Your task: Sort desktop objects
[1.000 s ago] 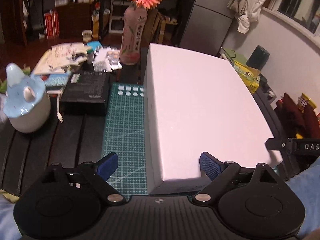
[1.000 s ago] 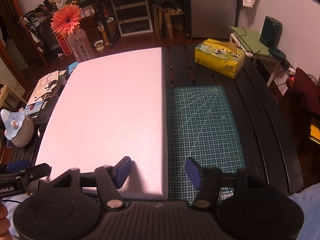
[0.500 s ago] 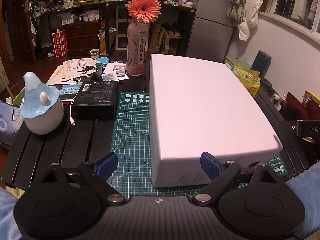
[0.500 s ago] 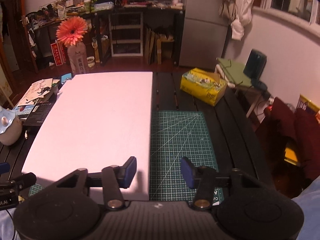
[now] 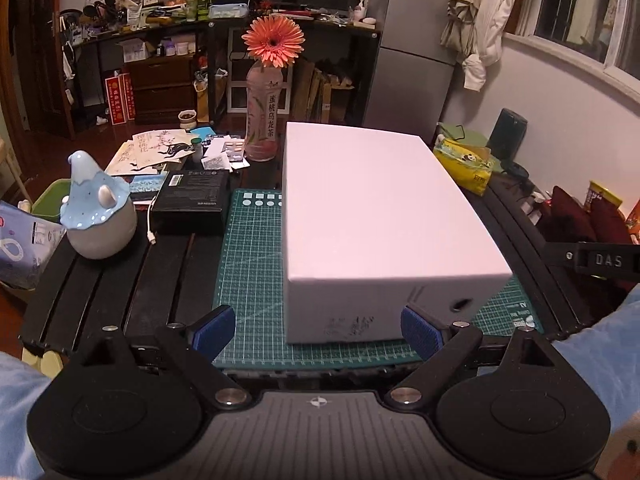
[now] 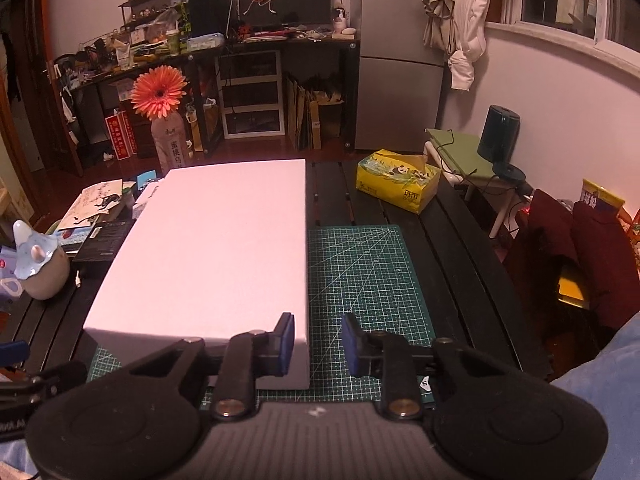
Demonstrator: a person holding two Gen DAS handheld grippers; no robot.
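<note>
- A large white box [image 5: 380,216] sits closed on a green cutting mat [image 5: 252,264] in the middle of a dark slatted table [image 5: 120,280]; its near end wall carries scuff marks and a small dark hole.
- The left gripper [image 5: 318,330] hangs over the table's near edge with its blue-padded jaws spread wide and nothing between them (the box's near left corner lies just beyond the gap).
- The right gripper [image 6: 318,344] has its jaws closing, with a narrow gap left and no object in it; the box's near right corner shows just behind the left pad.
- Left of the box lie a black carton [image 5: 192,200], a blue-capped ceramic pot [image 5: 100,216] and loose papers [image 5: 152,152].
- Behind the box's far left corner stands a pink bottle [image 5: 264,120] holding an orange flower [image 5: 274,46].
- A yellow tissue pack [image 6: 398,186] rests at the table's far right, well apart from the box.
</note>
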